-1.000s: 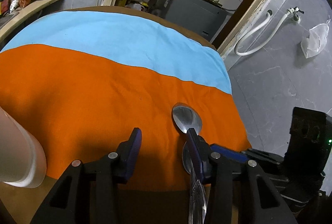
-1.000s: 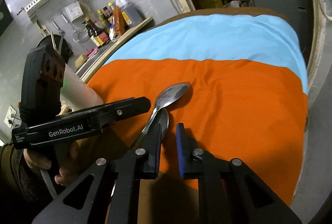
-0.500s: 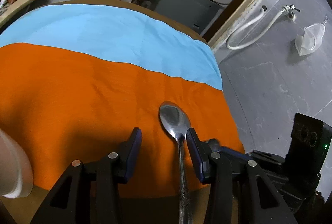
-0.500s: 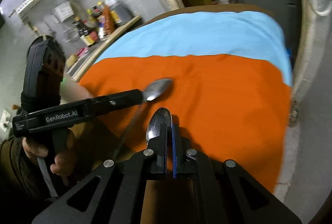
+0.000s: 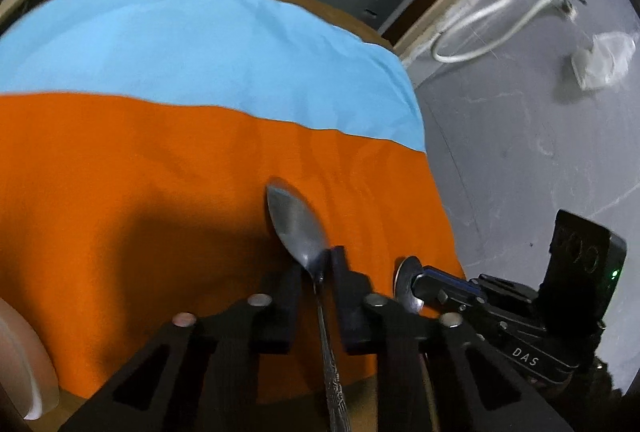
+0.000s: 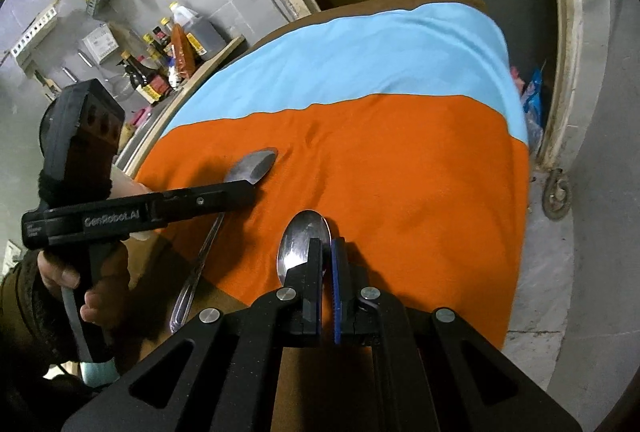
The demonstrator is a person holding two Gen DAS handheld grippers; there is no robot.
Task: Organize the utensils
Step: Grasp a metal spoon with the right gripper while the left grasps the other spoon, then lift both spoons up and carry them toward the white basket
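Two spoons gripped at a cloth-covered table's near edge

The left gripper (image 5: 318, 282) is clamped on one spoon (image 5: 298, 228); the right gripper (image 6: 326, 272) pinches another spoon (image 6: 302, 240), both over the orange cloth (image 6: 400, 172). A blue cloth (image 6: 360, 56) covers the far side. Sauce bottles (image 6: 160, 60) line a shelf against grey tiled walls.

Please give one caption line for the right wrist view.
Right gripper shut on a spoon above the orange cloth.
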